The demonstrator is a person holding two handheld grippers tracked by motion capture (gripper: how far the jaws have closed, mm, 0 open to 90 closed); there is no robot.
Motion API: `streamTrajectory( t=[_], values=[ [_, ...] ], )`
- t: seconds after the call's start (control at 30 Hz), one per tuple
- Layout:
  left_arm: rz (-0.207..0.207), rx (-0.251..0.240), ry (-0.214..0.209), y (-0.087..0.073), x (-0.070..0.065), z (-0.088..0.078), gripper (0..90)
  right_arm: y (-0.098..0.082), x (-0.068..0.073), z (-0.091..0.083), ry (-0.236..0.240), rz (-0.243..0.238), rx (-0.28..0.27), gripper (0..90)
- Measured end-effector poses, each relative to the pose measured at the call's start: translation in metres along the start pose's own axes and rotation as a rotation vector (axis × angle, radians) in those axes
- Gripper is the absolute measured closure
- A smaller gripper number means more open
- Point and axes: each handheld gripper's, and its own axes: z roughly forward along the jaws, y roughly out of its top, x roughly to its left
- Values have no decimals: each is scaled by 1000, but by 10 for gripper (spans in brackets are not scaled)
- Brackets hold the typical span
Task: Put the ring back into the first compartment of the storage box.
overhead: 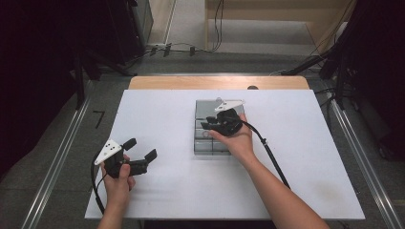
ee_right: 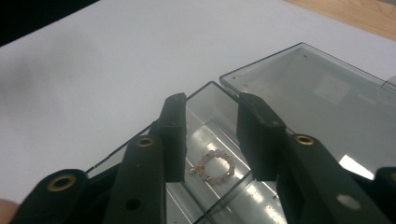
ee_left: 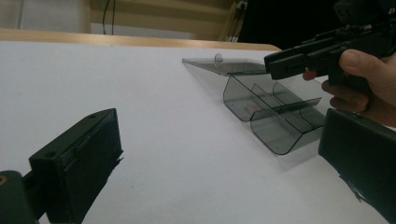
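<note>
One small bracelet of pale pink beads [ee_right: 215, 167] lies on the floor of a compartment in the smoky, transparent plastic organizer box [overhead: 202, 141], low in the centre of the right gripper view — directly between and just beyond the right gripper [ee_right: 212, 123], whose jaws stand parted above it, pressing on nothing. The box's flat lid [ee_right: 322, 93] lies open toward the upper right of that frame. In the high view the box sits mid-frame on the white tabletop [overhead: 157, 114], the right hand over it — far nearer than the left gripper [overhead: 140, 149] at lower left, jaws spread and empty.
</note>
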Motion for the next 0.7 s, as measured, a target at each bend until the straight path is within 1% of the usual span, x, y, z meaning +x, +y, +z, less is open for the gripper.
streamTrajectory(
  t=[0.1, 0.17, 0.3, 0.5, 0.7],
  values=[
    [0, -1, -1, 0, 0, 0, 0, 0, 1, -3, -2, 0, -12, 504],
    [0, 0, -1, 0, 0, 0, 0, 1, 2, -5, -10, -5, -20, 422],
    [1, 1, -3, 0, -1, 1, 0, 2, 3, -10, -25, -2, -28, 295],
    [1, -1, -6, 0, -2, 1, 0, 2, 0, -19, -27, 6, -55, 185],
    [6, -4, -10, 1, -3, 1, 0, -3, -6, -25, -32, 19, -60, 131]
  ],
)
